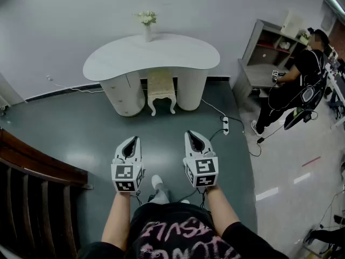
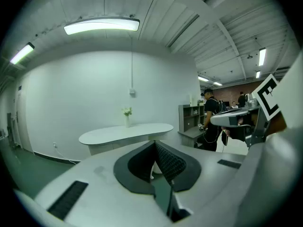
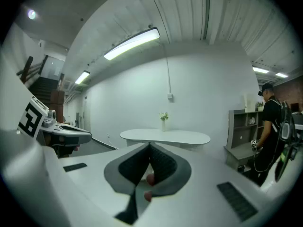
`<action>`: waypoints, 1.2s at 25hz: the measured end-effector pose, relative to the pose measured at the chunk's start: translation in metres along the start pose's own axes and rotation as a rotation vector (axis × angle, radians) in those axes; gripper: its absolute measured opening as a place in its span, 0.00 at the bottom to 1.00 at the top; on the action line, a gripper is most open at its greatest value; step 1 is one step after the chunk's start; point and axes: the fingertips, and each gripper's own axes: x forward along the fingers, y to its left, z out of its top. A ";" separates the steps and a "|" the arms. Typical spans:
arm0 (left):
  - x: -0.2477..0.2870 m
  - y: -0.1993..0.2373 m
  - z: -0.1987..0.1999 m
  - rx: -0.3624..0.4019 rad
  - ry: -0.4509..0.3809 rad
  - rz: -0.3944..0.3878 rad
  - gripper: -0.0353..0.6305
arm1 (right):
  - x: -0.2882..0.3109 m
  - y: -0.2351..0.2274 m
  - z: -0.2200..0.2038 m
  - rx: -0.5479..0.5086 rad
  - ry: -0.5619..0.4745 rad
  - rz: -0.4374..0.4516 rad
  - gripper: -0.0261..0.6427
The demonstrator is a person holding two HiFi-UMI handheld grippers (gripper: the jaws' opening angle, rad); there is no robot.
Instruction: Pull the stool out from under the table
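A cream stool [image 1: 161,88] with carved white legs stands tucked under the white kidney-shaped table [image 1: 124,56] against the far wall. The table also shows in the left gripper view, table [image 2: 124,133], and in the right gripper view, table [image 3: 165,136]. My left gripper [image 1: 133,140] and right gripper [image 1: 191,135] hang side by side in front of me, well short of the stool. Both are shut with nothing between their jaws, and both point toward the table.
A vase of flowers [image 1: 147,23] stands on the table's back edge. A power strip [image 1: 226,125] and its cable lie on the green floor to the right. A person [image 1: 294,88] stands by a grey shelf [image 1: 264,53] at far right. Dark wooden railing [image 1: 32,193] is at my left.
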 end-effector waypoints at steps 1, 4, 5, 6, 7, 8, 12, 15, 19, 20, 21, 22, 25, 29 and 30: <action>0.000 0.001 -0.001 -0.001 0.001 0.000 0.07 | 0.001 0.000 -0.001 -0.001 0.001 -0.001 0.13; 0.002 0.003 -0.001 -0.003 0.001 0.000 0.07 | 0.003 0.001 -0.002 -0.004 0.004 -0.002 0.13; 0.003 0.004 0.000 -0.003 0.000 0.001 0.07 | 0.005 0.001 -0.001 -0.005 0.003 -0.001 0.13; 0.004 0.006 0.000 -0.003 -0.002 0.002 0.07 | 0.006 0.002 0.000 -0.006 0.002 0.001 0.13; 0.004 0.007 0.001 -0.003 -0.002 0.002 0.07 | 0.007 0.003 0.000 -0.008 0.001 0.002 0.13; 0.005 0.008 0.001 -0.003 -0.002 0.003 0.07 | 0.008 0.004 0.001 -0.009 0.001 0.003 0.13; 0.008 0.012 0.000 -0.003 0.001 0.008 0.07 | 0.014 0.003 0.002 -0.006 -0.004 0.000 0.13; 0.013 0.013 -0.002 -0.006 0.011 0.007 0.07 | 0.018 0.001 0.005 0.004 -0.016 0.004 0.13; 0.018 0.016 -0.008 -0.008 0.030 0.012 0.07 | 0.025 -0.002 0.002 0.017 -0.004 0.006 0.13; 0.020 0.016 -0.010 -0.010 0.036 0.012 0.07 | 0.027 -0.004 0.000 0.018 0.001 0.005 0.13; 0.023 0.017 -0.012 -0.010 0.042 0.011 0.07 | 0.029 -0.006 -0.002 0.020 0.006 0.006 0.13; 0.026 0.018 -0.014 -0.011 0.047 0.010 0.07 | 0.032 -0.007 -0.004 0.021 0.010 0.006 0.13; 0.040 0.025 -0.022 -0.018 0.061 0.006 0.07 | 0.048 -0.011 -0.008 0.021 0.023 0.002 0.13; 0.067 0.039 -0.028 -0.025 0.076 -0.003 0.07 | 0.075 -0.017 -0.012 0.011 0.045 -0.003 0.13; 0.074 0.043 -0.029 -0.024 0.077 -0.007 0.07 | 0.083 -0.019 -0.012 0.008 0.048 -0.005 0.13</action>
